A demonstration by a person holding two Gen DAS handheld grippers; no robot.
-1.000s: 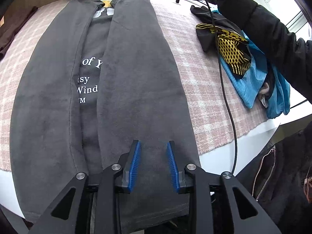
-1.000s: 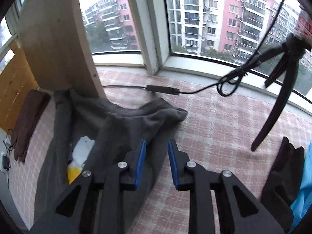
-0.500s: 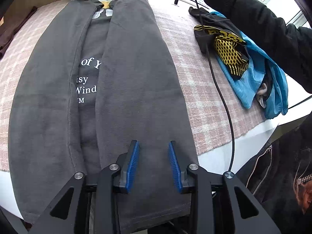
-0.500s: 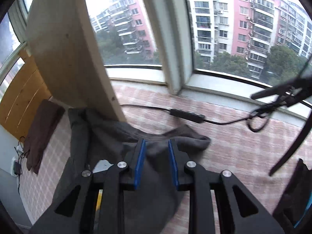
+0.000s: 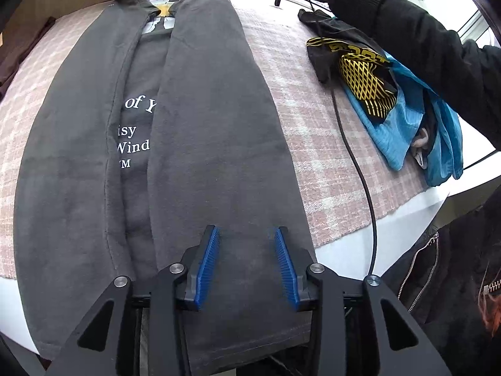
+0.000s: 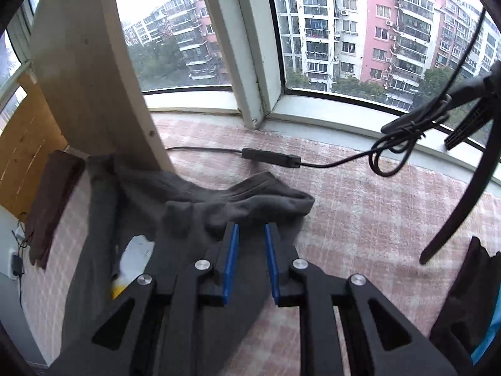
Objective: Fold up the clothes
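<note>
Grey sweatshirt (image 5: 200, 144) flat on checked tabletop (image 5: 313, 116), long axis running hem-near to collar-far; sides folded inward. Left gripper (image 5: 245, 263) over hem, opening, wider than before; right gripper (image 6: 250, 260) at collar, closing, nothing pinched.

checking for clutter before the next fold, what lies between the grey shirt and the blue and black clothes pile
In the left wrist view, only bare pink plaid cloth and a thin black cable lie between the dark grey printed shirt and the blue and black clothes pile.

Left gripper (image 5: 245, 235) points steeply down, jaws opening, blue pads apart w/ nothing pinched btwn them. Right gripper (image 6: 251, 230) also angled down, jaws closing, narrow gap left. Person's black sleeve (image 5: 422, 40) stretches across the right side.
</note>
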